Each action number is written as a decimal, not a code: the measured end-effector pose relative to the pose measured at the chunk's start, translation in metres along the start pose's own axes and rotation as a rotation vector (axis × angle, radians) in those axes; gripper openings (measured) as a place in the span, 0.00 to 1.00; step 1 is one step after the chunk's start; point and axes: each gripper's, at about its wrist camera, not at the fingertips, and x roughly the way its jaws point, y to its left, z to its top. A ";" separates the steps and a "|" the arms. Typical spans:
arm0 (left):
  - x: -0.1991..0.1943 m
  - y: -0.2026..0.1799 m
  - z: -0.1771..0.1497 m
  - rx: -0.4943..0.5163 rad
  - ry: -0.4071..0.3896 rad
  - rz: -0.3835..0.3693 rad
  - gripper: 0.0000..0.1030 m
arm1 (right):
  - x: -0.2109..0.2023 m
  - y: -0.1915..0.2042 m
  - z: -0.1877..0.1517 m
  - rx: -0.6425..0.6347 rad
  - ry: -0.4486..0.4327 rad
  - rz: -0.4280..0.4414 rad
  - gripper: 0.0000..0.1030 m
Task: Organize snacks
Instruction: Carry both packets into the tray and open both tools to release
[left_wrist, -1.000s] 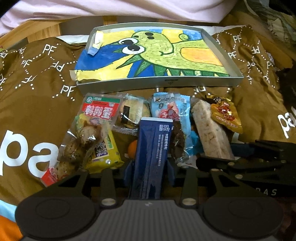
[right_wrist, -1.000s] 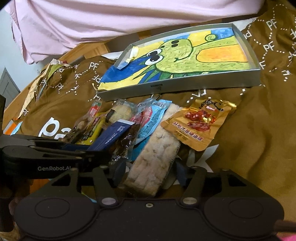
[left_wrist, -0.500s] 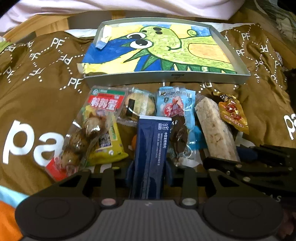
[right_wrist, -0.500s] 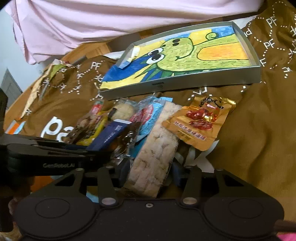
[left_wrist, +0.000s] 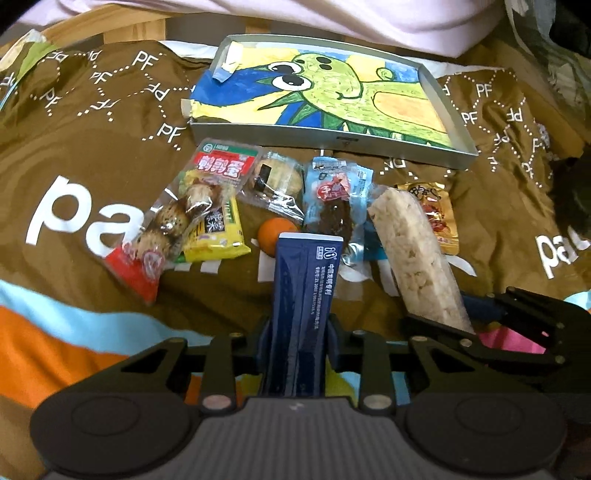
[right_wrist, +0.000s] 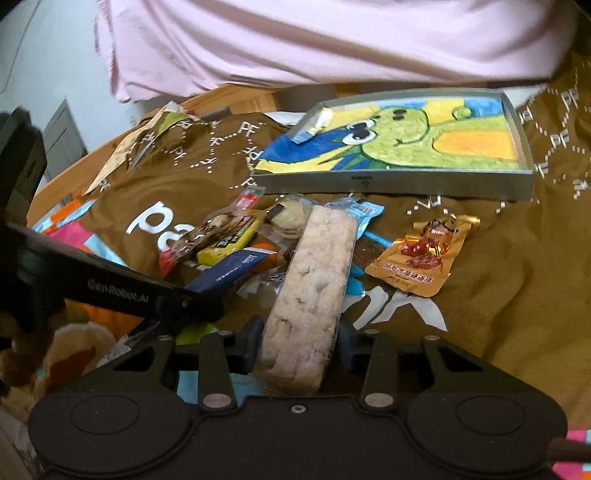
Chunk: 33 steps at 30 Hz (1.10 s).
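Note:
My left gripper (left_wrist: 297, 328) is shut on a dark blue snack packet (left_wrist: 303, 295) and holds it lifted above the brown cloth; the packet also shows in the right wrist view (right_wrist: 231, 269). My right gripper (right_wrist: 299, 338) is shut on a long pale rice-cracker bar (right_wrist: 310, 288), also lifted; the bar shows in the left wrist view (left_wrist: 415, 254). Beyond lie a red-and-clear egg packet (left_wrist: 184, 210), a yellow packet (left_wrist: 218, 232), a round pastry (left_wrist: 277, 177), a light blue packet (left_wrist: 332, 195), an orange (left_wrist: 275, 230) and a gold packet (right_wrist: 421, 254). A grey tray (left_wrist: 332, 138) with a dinosaur drawing stands behind.
A brown printed cloth (left_wrist: 92, 155) covers the surface, with orange and light blue stripes at the near left. A pink fabric (right_wrist: 295, 40) hangs behind the tray. The left gripper's body (right_wrist: 110, 288) crosses the right wrist view at the left.
Both grippers have pulled back and up from the snack pile, each carrying its snack. The pile and tray look farther away, and the orange is now uncovered.

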 end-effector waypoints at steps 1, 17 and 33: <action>-0.002 0.000 -0.001 -0.001 -0.004 -0.001 0.32 | -0.001 0.002 -0.001 -0.012 -0.005 -0.003 0.41; -0.029 -0.007 0.043 -0.003 -0.151 -0.027 0.32 | -0.021 -0.002 0.021 -0.040 -0.120 0.005 0.41; 0.038 -0.033 0.194 -0.059 -0.381 -0.064 0.32 | 0.025 -0.094 0.139 -0.098 -0.231 -0.136 0.41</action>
